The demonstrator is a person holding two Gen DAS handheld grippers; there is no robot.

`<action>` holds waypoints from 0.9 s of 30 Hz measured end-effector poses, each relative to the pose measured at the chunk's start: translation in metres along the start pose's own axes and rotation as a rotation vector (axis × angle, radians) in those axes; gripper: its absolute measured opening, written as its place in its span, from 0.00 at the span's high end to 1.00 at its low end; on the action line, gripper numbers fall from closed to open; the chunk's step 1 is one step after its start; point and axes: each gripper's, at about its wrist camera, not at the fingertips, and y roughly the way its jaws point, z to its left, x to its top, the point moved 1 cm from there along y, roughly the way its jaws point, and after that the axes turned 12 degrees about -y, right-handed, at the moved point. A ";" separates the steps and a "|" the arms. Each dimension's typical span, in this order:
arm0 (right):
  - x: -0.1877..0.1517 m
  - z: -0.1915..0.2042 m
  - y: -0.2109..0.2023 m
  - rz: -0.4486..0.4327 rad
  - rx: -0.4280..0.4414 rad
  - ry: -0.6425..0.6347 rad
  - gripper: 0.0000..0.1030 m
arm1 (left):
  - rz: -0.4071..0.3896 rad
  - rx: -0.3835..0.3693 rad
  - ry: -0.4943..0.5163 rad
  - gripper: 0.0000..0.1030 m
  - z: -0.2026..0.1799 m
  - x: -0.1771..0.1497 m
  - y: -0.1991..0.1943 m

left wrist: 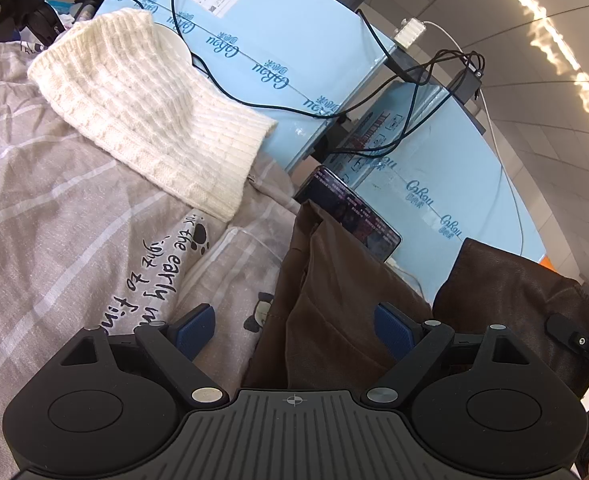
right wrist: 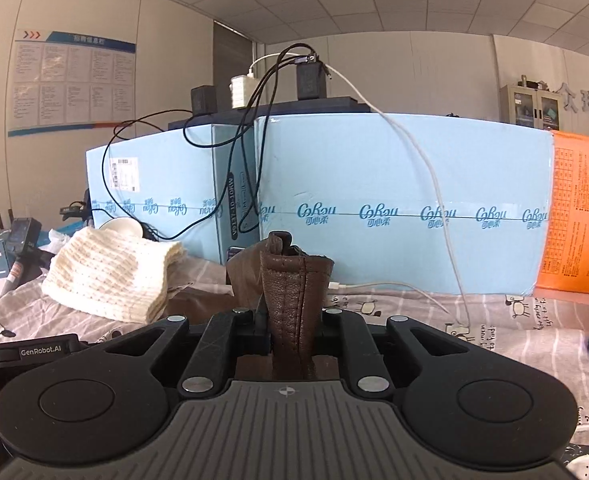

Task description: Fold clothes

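1. Left gripper [left wrist: 294, 330]: jaws spread wide, blue pads [left wrist: 195, 330] clear of any cloth; poised over the near edge of the brown garment [left wrist: 334, 300], grasping nothing.
2. Right gripper [right wrist: 292, 322]: jaws closed tight on a stitched leather-like fold of the brown garment, which rises upright between them.
3. Brown garment: lies on the grey printed bedsheet [left wrist: 54, 220], one part overlapping a phone [left wrist: 358, 216].
4. Cream knitted sweater [left wrist: 150, 120]: folded, on the sheet beyond and left of the brown garment.
5. Pale blue cartons [right wrist: 394, 200]: stand behind the bedding, black cables [right wrist: 254, 100] draped over them.
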 end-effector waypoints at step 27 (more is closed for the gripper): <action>-0.070 -0.100 -0.055 0.058 -0.339 0.206 0.89 | 0.008 0.030 0.029 0.13 -0.003 -0.002 0.002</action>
